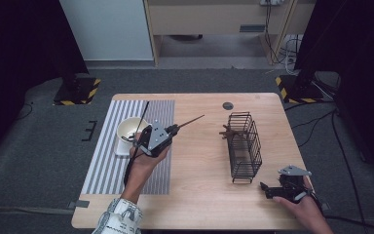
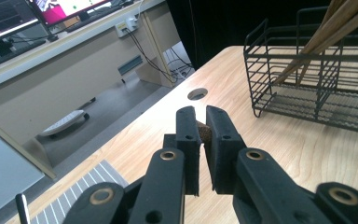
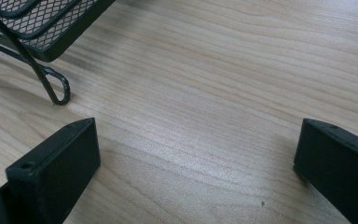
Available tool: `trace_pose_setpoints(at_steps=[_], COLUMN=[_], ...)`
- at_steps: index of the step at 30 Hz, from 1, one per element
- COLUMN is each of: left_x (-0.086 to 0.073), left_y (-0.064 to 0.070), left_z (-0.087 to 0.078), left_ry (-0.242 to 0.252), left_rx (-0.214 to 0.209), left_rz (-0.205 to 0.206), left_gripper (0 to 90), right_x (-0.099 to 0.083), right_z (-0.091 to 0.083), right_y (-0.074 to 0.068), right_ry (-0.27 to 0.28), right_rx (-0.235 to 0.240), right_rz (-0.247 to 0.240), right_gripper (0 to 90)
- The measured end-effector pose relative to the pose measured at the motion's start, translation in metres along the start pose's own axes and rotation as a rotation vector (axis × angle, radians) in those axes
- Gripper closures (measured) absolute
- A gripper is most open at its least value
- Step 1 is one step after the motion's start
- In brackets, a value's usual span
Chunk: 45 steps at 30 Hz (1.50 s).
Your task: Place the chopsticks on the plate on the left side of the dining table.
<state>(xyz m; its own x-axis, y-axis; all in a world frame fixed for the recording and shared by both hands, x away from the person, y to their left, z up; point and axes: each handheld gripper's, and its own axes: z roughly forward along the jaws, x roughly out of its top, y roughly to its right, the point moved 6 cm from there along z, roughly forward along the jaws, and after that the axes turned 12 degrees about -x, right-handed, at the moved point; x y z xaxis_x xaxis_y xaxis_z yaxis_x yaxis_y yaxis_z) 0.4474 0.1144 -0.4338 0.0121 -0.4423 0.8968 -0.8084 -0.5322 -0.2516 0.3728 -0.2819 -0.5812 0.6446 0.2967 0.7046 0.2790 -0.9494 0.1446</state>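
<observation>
Chopstick (image 1: 191, 120), a thin brown wooden stick, sits clenched in my left gripper (image 2: 203, 135) and juts out over the bare table (image 1: 199, 170) toward the rack (image 1: 244, 146). In the left gripper view I see its dark, grainy butt end pinched between the 2 black jaws. My right gripper (image 1: 268, 189) rests low on the table near the rack's front corner, released, its jaws wide apart over pale wood grain with nothing between them. The rack is black wire with a fine mesh floor and looped feet, and more brown sticks lean inside it. A white bowl (image 1: 129, 129) sits on a grey-and-white striped mat (image 1: 102, 170) behind my left hand. I can read no writing anywhere.
</observation>
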Motion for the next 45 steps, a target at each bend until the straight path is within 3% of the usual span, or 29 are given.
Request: trace_pose_setpoints(at_steps=[45], left_x=[-0.042], left_y=[-0.014], left_z=[-0.05], left_ry=[-0.016], left_rx=[0.067], left_rz=[-0.046], left_gripper=[83.9], right_x=[0.0], right_z=[0.0], right_y=[0.0], right_ry=[0.001], right_rx=[-0.001], right_rz=[0.0], right_gripper=[0.2])
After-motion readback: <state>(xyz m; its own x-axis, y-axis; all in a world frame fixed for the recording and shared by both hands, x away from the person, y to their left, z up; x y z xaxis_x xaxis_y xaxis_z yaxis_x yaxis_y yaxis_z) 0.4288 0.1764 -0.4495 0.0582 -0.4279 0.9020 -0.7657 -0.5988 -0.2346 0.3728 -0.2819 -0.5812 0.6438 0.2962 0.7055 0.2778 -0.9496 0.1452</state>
